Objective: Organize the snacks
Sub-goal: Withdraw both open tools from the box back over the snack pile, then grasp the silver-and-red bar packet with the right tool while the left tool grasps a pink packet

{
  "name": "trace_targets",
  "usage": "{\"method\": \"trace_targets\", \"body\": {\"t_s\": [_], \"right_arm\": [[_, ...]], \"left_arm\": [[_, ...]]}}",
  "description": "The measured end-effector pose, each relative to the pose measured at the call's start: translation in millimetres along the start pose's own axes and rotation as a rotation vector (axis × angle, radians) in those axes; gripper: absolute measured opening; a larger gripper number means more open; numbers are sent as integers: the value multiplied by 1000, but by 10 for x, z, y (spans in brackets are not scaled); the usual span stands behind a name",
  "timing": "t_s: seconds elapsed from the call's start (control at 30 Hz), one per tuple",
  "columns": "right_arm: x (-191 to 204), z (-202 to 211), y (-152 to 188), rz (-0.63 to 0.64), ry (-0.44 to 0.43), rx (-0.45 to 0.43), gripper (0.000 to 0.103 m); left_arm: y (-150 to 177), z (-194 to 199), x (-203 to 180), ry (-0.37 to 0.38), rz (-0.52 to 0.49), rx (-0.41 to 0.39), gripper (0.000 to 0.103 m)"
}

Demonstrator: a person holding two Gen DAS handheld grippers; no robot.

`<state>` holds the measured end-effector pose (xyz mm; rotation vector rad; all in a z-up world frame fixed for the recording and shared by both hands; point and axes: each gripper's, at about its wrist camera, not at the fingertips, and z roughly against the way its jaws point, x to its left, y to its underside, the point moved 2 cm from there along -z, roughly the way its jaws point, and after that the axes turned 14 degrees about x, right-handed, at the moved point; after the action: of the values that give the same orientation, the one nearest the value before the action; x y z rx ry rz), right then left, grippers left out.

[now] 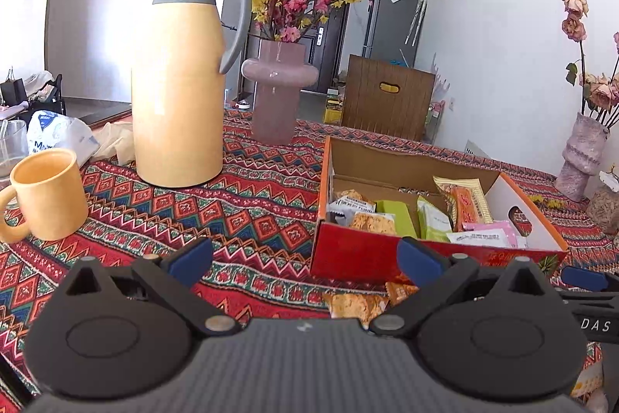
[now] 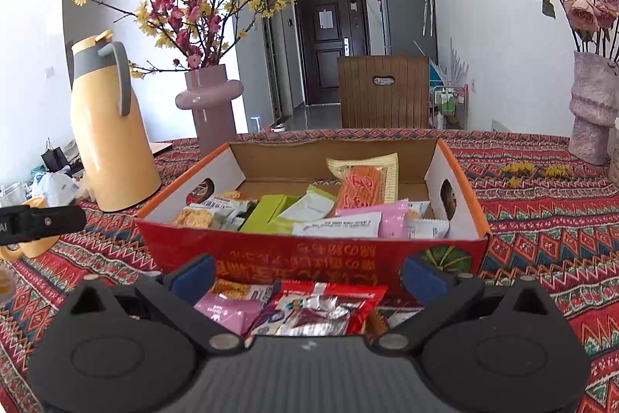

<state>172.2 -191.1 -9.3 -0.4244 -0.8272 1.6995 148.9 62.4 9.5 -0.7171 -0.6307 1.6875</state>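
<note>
Cardboard snack box (image 2: 309,254) is sitting open-topped on the patterned tabletop (image 2: 541,227), its red front wall facing both cameras. Packets are already lying inside it: a green packet (image 2: 267,213), a pink packet (image 2: 392,219), an orange-wrapped biscuit pack (image 2: 361,186) leaning against the back. Looks like the collecting point, so the sorting is judged partly done.

Loose snacks are still lying on the cloth just in front of the box: a red-and-silver packet (image 2: 325,308), and a second pink one (image 2: 228,312) beside it.

Right hand-held gripper (image 2: 309,279) is hovering over that loose pile, jaws spread wide and empty, straddling the red packet. Probably lining up for the next pick.

Left hand-held gripper (image 1: 305,258) is also standing wide open, holding nothing, poised off the box's left front corner, with an orange crinkled packet (image 1: 356,302) below it.

Yellow thermos jug (image 1: 178,84), matching mug (image 1: 48,192) and pink vase (image 1: 276,91) are standing well apart to the left, clear of the working lane.
</note>
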Motion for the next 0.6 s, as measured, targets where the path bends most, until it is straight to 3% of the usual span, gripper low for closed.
{"method": "trace_targets", "body": {"t_s": [0.3, 0.6], "right_arm": [[76, -96, 305, -26, -7, 114, 103], [206, -235, 473, -22, 5, 186, 103]], "left_arm": [[289, 8, 87, 3, -3, 66, 103], [388, 76, 216, 15, 17, 78, 103]]}}
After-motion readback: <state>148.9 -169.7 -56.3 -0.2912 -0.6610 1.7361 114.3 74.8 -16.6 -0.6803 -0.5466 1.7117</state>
